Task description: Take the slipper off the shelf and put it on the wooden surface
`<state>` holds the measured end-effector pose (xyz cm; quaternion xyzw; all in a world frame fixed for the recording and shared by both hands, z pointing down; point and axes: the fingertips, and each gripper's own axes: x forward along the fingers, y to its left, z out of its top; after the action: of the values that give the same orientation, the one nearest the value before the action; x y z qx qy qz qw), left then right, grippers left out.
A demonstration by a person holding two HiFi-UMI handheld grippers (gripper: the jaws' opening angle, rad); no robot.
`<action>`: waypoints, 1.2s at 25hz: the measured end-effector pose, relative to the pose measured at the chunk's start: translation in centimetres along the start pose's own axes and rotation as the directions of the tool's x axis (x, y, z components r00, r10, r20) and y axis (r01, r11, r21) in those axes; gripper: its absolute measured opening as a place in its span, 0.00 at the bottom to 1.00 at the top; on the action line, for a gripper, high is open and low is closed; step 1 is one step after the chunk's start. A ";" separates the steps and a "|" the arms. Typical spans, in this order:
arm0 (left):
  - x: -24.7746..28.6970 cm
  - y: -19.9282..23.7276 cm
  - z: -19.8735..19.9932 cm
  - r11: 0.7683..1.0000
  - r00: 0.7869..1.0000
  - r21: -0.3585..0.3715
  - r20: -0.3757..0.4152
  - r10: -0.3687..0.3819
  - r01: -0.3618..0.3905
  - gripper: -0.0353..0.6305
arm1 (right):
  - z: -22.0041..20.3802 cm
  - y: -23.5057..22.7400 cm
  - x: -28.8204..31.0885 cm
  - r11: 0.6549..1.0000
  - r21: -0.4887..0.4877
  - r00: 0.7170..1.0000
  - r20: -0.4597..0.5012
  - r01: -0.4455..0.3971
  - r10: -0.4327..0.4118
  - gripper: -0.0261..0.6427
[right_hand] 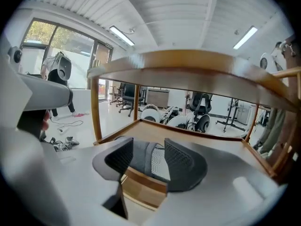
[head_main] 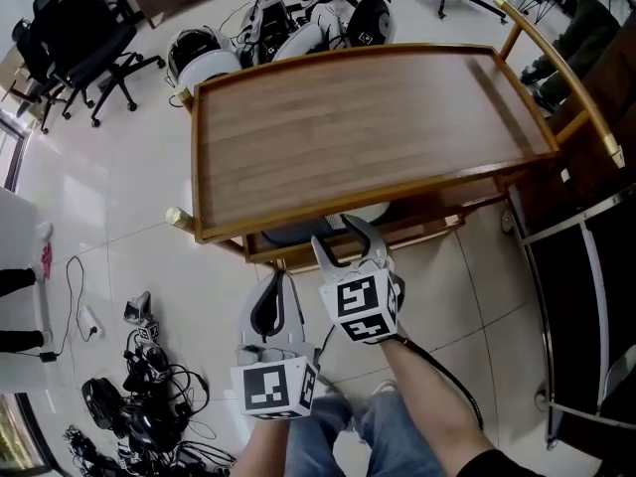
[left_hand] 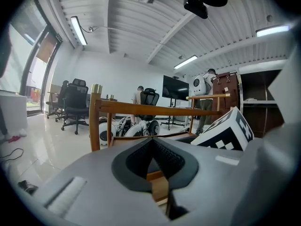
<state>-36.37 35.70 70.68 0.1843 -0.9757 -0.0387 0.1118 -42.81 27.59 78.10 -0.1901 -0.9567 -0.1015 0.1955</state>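
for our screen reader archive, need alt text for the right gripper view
The right claw, jaws apart and empty, points at a grey slipper lying on the lower shelf of a wooden cart, beneath its top surface. Office chairs stand beyond.

Glossy wooden cart top (head_main: 368,127), grey cloth slipper (right_hand: 154,162), shiny tiled floor (head_main: 119,217).

On the pale tiled floor (head_main: 109,197), black office chairs (head_main: 79,28) stood at ten o'clock, white-and-black rounded gear (head_main: 298,28) lay at twelve, a cable tangle (head_main: 149,405) at seven, and a dark cabinet (head_main: 581,306) at four.
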 end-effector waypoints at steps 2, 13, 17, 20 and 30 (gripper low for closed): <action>-0.7 -1.1 1.0 1.000 1.000 0.001 -0.009 -0.008 0.008 0.06 | 0.9 -0.3 -1.9 1.000 0.021 1.000 0.004 0.001 -0.001 0.34; -4.5 -5.9 9.3 0.999 0.998 0.006 -0.015 -0.053 0.053 0.06 | 9.2 -1.5 -12.9 0.993 0.118 0.998 0.065 0.016 -0.024 0.30; -6.2 -7.4 12.4 0.998 0.998 0.018 -0.017 -0.063 0.063 0.06 | 12.8 -2.4 -16.8 0.985 0.169 0.994 0.096 0.027 -0.044 0.25; -7.6 -8.6 14.9 0.997 0.998 0.023 -0.021 -0.067 0.068 0.06 | 15.8 -2.6 -19.8 0.982 0.190 0.991 0.127 0.026 -0.050 0.20; -11.3 -12.0 24.1 0.996 0.996 0.037 0.019 -0.082 0.082 0.06 | 25.7 -3.3 -28.6 0.981 0.190 0.967 0.243 0.026 -0.073 0.06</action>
<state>-27.49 29.50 43.53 0.2258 -0.9690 -0.0276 0.0966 -28.47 22.21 42.67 -0.1584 -0.9834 0.0077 0.0879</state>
